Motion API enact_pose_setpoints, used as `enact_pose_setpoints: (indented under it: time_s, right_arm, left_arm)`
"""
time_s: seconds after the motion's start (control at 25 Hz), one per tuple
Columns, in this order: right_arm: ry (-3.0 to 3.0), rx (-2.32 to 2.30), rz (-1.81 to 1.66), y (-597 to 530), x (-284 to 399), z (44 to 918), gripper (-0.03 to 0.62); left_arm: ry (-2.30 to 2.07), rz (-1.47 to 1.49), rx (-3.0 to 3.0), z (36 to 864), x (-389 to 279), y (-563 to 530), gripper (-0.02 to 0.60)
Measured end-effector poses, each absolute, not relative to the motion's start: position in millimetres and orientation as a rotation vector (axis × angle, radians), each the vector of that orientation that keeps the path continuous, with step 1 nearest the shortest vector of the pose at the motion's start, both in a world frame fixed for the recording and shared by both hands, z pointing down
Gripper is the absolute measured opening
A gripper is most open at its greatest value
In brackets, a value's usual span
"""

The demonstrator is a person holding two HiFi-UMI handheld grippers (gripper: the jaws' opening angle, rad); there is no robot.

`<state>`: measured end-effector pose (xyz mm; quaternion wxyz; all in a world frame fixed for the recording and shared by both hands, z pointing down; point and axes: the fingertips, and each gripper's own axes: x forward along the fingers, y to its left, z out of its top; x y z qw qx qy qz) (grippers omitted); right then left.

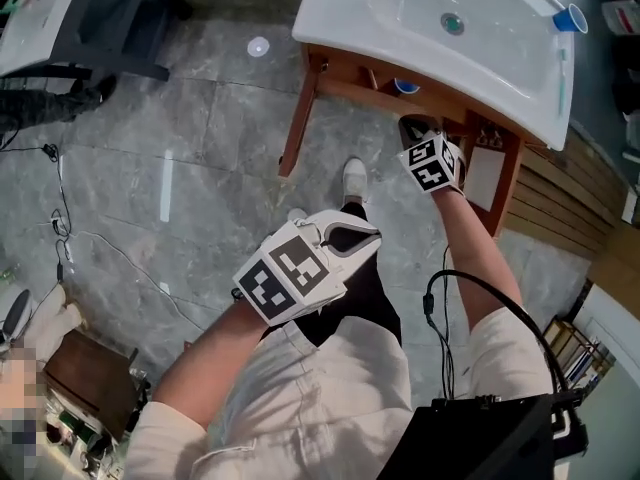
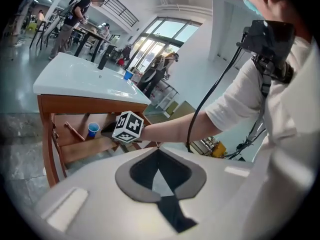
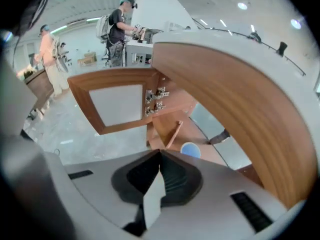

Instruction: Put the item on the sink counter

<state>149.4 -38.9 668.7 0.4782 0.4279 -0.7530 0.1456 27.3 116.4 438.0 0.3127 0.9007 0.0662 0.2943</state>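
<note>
head view, sink counter (image 1: 420,43): white top with a basin, on a wooden frame.
head view, blue cup (image 1: 406,86): on the wooden shelf under the sink counter, partly hidden by the counter's front edge.
head view, second blue cup (image 1: 570,18): on top of the sink counter, at its far right corner.
head view, right tongs (image 1: 422,140): under the sink counter's front edge, pointing in at the shelf, near the blue cup.
head view, left tongs (image 1: 352,236): well apart from the sink counter, out in front of it over the person's legs.
left gripper view, left tongs (image 2: 158,150): jaws closed tip to tip, nothing between them.
left gripper view, blue cup (image 2: 93,129): upright on the shelf below the sink counter (image 2: 75,79), with a wooden stick (image 2: 74,131) just beside it.
left gripper view, right tongs (image 2: 112,129): at the shelf under the sink counter, just beside the blue cup; contact cannot be told.
right gripper view, right tongs (image 3: 160,153): jaws pressed together, empty.
right gripper view, blue cup (image 3: 190,149): on the shelf beneath the sink counter, just past the tips and a little to their right, not gripped.
right gripper view, wooden stick (image 3: 173,134): tilted on the shelf, near the blue cup.
right gripper view, cabinet door (image 3: 117,104): swung open from the frame under the sink counter.
</note>
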Motion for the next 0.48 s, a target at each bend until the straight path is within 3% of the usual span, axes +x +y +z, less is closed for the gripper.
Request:
enact_pose_setpoints:
  time_s: [0.2,0.48]
  right_arm:
    - [-1.925,1.142,0.673,2.8,118.8,597.8,0.005]
    - [-1.962,1.268,0.799,66.8,91.0,497.9,0.003]
  left_arm:
    - [0.195,0.783,2.427,402.7,14.7,137.3,0.005]
    - [0.246,0.818,2.494,374.0,-7.8,166.6,0.005]
